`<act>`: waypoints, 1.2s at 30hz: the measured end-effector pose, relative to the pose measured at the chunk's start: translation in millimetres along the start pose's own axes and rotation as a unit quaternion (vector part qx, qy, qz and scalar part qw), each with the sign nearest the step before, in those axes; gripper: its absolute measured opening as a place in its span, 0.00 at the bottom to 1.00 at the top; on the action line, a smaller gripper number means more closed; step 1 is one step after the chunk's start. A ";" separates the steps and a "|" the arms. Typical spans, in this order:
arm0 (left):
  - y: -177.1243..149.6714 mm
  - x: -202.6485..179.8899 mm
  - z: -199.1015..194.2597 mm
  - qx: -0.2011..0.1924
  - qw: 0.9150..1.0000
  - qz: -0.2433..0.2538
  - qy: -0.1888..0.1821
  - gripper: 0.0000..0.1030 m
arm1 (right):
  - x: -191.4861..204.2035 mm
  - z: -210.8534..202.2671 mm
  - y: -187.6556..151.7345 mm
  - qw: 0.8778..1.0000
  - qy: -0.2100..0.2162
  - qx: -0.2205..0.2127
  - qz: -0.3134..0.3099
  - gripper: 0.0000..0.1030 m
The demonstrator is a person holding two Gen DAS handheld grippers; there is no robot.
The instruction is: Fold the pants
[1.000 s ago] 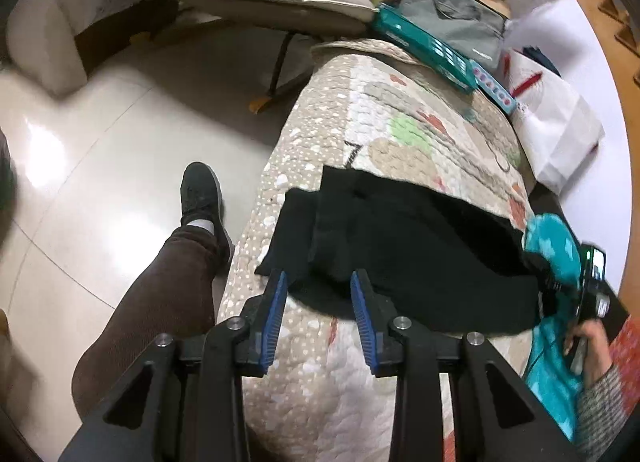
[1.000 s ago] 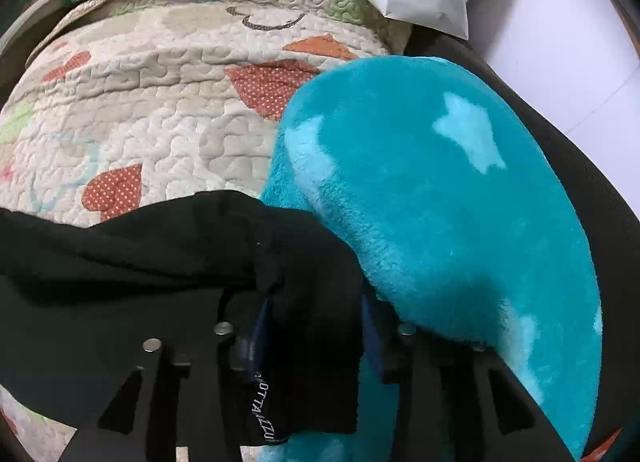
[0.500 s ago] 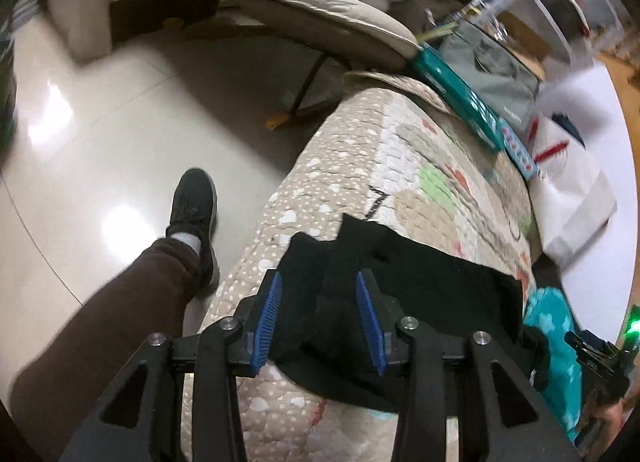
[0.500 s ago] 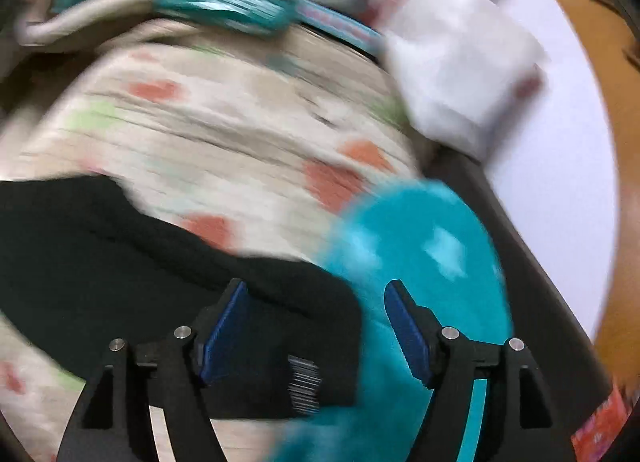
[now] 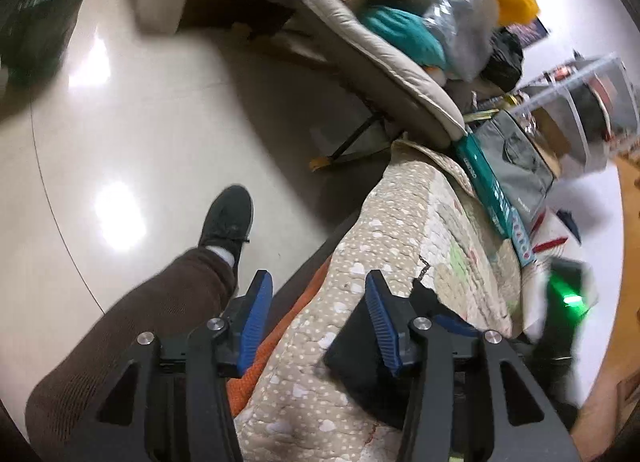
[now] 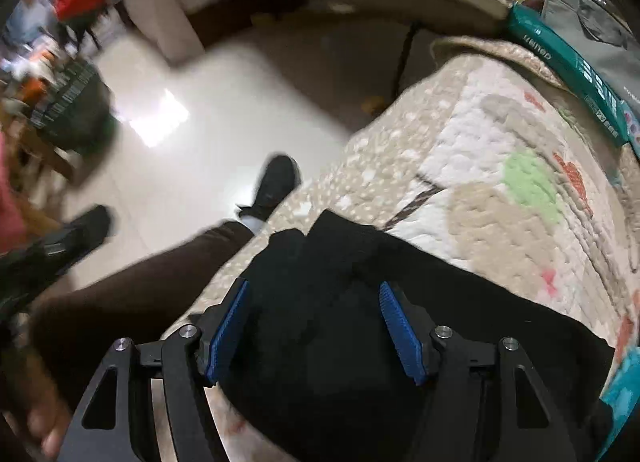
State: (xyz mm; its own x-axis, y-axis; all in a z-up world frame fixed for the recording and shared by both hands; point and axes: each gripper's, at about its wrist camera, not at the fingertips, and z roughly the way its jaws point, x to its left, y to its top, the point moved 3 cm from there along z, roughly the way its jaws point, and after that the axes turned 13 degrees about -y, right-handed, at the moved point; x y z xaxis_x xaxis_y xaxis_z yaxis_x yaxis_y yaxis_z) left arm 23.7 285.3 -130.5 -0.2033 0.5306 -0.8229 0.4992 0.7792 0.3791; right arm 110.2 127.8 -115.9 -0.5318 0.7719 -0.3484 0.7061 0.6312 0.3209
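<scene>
right gripper (image 6: 314, 332) jaws wide over pants (image 6: 360, 302) | left gripper (image 5: 316, 320) jaws wide, quilt (image 5: 400, 222) edge

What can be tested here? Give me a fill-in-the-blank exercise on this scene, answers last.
1. The black pants lie on a quilt printed with a ____ patch among its red shapes.
2. The right gripper is ____, its fingers apart over the pants.
3. The left gripper holds ____.
4. The person's shoe on the floor is ____.

Answers: green; open; nothing; black
</scene>
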 end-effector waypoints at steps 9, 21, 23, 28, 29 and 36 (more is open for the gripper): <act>0.3 16.8 1.9 0.008 0.998 -0.043 -0.041 0.49 | -21.4 -20.0 -6.7 0.999 -0.008 -0.011 0.049 0.15; 0.6 21.7 0.0 0.001 0.998 -0.054 -0.042 0.52 | 18.3 -8.6 5.6 0.996 0.071 0.009 0.051 0.35; 0.3 21.2 -0.7 -0.001 0.998 -0.051 -0.041 0.53 | 19.0 -6.3 4.8 0.990 0.123 0.014 0.065 0.59; 0.5 23.4 -1.0 0.001 0.997 -0.056 -0.046 0.53 | 15.4 -25.3 17.4 0.978 0.198 -0.010 0.062 0.75; -0.1 23.5 -1.2 0.001 0.997 -0.057 -0.047 0.53 | 8.5 -28.6 21.6 0.978 0.196 -0.017 0.067 0.75; -11.6 5.9 9.0 0.033 0.997 -0.023 -0.066 0.53 | -7.8 -25.1 39.1 0.991 0.130 -0.018 0.014 0.74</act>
State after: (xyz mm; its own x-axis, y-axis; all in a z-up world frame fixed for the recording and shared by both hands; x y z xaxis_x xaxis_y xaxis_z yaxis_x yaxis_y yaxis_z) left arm 24.2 276.3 -143.5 -0.1165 0.4425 -0.8891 0.5463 0.7762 0.3147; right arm 130.2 148.4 -78.5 -0.6186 0.7790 -0.1022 0.7070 0.6087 0.3601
